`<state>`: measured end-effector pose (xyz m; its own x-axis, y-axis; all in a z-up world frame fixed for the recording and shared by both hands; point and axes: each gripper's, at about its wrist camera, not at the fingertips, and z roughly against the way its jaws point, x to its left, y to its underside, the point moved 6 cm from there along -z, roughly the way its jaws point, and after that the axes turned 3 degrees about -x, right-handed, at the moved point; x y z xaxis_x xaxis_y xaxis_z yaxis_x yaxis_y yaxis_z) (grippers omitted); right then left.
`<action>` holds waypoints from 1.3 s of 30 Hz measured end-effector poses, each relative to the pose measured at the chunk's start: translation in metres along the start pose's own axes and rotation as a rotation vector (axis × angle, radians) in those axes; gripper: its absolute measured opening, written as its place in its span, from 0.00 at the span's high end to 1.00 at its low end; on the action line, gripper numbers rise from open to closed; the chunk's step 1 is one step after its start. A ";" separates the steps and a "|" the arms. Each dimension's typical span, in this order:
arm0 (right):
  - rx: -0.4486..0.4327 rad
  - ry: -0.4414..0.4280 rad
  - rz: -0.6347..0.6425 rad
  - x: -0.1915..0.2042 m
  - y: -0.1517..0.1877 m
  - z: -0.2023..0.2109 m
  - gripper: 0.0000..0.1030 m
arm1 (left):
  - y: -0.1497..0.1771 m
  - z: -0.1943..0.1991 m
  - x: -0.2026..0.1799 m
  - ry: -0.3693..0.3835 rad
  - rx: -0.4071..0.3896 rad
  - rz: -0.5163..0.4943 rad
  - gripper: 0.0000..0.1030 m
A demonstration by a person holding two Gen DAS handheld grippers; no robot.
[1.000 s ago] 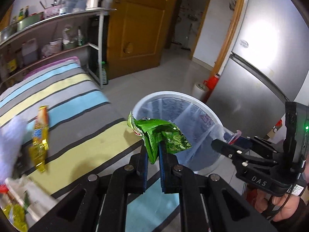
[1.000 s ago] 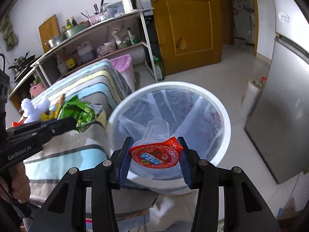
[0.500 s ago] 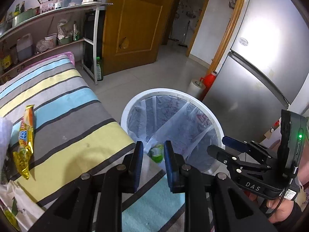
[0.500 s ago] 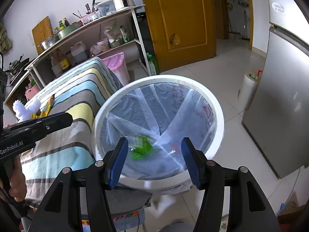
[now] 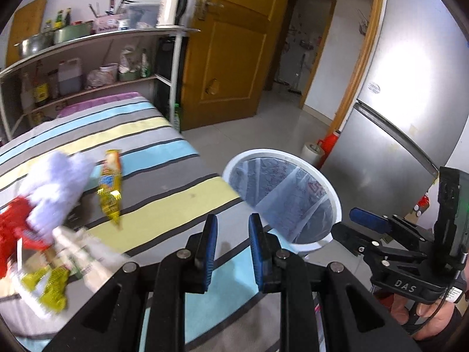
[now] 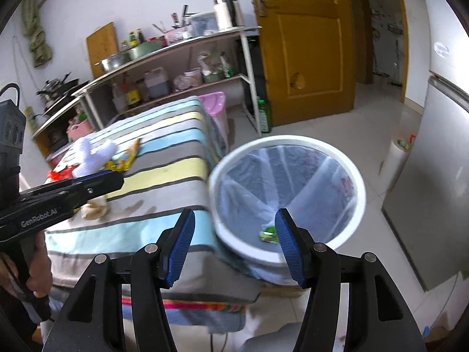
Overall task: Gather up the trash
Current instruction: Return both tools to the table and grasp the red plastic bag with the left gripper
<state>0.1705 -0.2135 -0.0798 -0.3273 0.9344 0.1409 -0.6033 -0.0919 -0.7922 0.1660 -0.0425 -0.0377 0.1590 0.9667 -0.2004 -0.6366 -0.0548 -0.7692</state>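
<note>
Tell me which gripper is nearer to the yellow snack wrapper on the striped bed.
Left. The left gripper hangs over the striped bed, with the yellow snack wrapper just ahead to its left. The right gripper is farther off, at the bed's edge by the trash bin.

You're in a lived-in home kitchen: a steel fridge, a shelf crowded with pots and bottles, a wooden door, tiled floor.
</note>
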 end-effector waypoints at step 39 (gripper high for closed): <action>0.123 -0.293 0.299 0.198 0.009 -0.080 0.56 | 0.047 0.099 0.222 -0.429 -0.105 0.242 0.54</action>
<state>0.1587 -0.0020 -0.1066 -0.6827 0.7249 0.0922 -0.5267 -0.4007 -0.7497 0.0965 0.1945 -0.0581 -0.3225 0.9376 -0.1300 -0.5337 -0.2935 -0.7931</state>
